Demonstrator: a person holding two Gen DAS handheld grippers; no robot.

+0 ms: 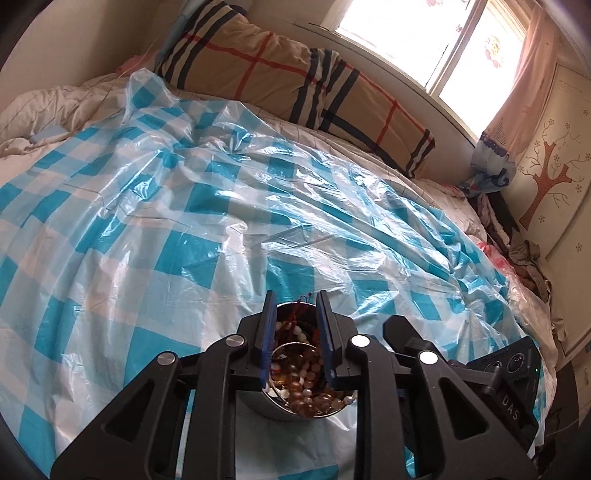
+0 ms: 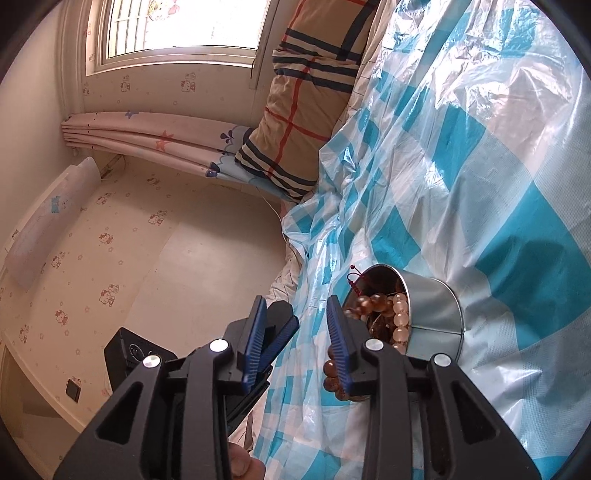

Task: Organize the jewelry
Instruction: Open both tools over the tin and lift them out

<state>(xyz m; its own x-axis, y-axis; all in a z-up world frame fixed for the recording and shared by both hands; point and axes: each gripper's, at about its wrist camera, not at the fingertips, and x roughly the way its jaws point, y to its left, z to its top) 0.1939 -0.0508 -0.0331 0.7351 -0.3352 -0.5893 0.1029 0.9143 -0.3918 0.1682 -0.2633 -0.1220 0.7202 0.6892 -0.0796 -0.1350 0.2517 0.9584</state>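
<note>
**A:** Item one?

**B:** Round metal tin (image 1: 291, 402), holding bead bracelets (image 1: 306, 387): amber, white and pale beads, with a red cord at the far rim. It sits directly below and between the fingers of the left gripper (image 1: 295, 339), on the blue-checked plastic sheet (image 1: 184, 221) over the bed.

**A:** Left gripper's state?

**B:** Fingers parted, straddling the tin's mouth; nothing visibly clamped. Whether the pads touch the rim, I cannot tell.

**A:** Right gripper (image 2: 295, 343)?

**B:** Spread apart, empty. In its view the tin (image 2: 432, 314) lies just right of its right finger, and the bracelets (image 2: 388, 317) bulge out of the mouth toward that finger. The other gripper's body shows just left of the fingers.

**A:** Background?

**B:** Plaid pillow (image 1: 295, 81) well ahead, window (image 1: 424, 33) beyond.

**A:** Step in hand?

**B:** Probably gathering: jewelry seems already in the tin, with the task near its end, or else about to be sorted out.

**A:** Next move?

**B:** Likely a steady hold on the tin wall, then tucking loose strands inside without tipping it.
</note>
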